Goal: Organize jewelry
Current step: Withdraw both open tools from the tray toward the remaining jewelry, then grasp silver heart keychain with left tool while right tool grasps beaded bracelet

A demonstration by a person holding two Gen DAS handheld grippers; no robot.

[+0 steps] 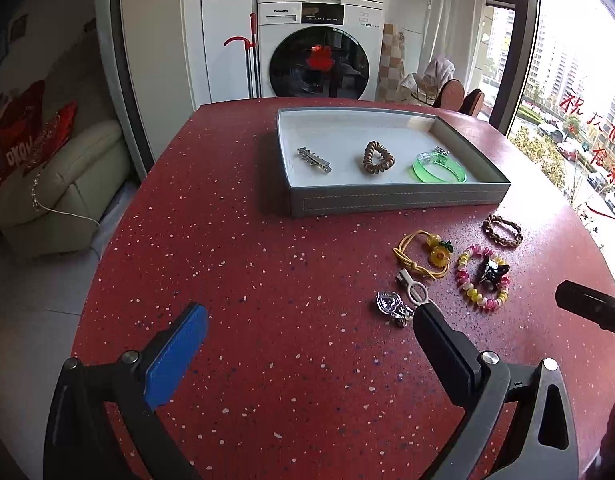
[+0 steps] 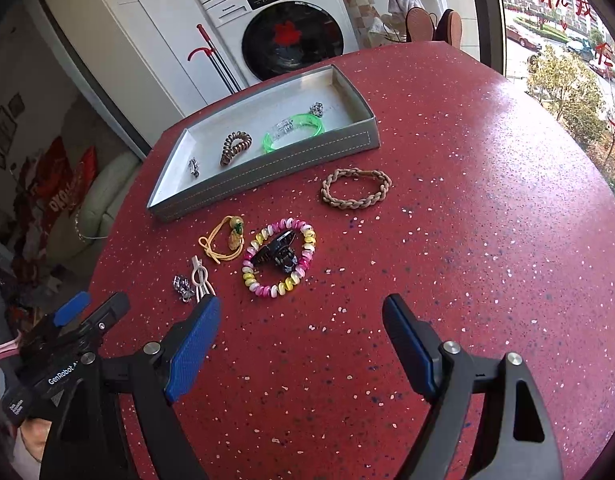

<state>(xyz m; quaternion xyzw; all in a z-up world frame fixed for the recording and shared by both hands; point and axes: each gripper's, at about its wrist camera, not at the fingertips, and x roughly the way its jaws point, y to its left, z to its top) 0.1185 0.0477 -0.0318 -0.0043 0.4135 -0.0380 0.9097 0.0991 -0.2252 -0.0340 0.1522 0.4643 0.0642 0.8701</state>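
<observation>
Both grippers over the red table [image 1: 235,248], jaws wide, nothing held.

Left gripper [image 1: 307,320] and right gripper [image 2: 301,320] hang empty above the tabletop. Grey tray [image 1: 395,199]: long axis left-right in the left view; 3 items plus one small clear clip: silver clip [image 1: 314,159] lying on a diagonal, brown spiral tie [image 1: 377,157], green bangle [image 1: 439,168]. Six pieces loose on the table in front of the tray: braided bracelet [image 2: 356,188], beaded bracelet [image 2: 279,262] ringing a black claw clip [image 2: 276,255], yellow cord tie [image 2: 223,242], white clip [image 2: 199,276], crystal piece [image 2: 182,286].
</observation>
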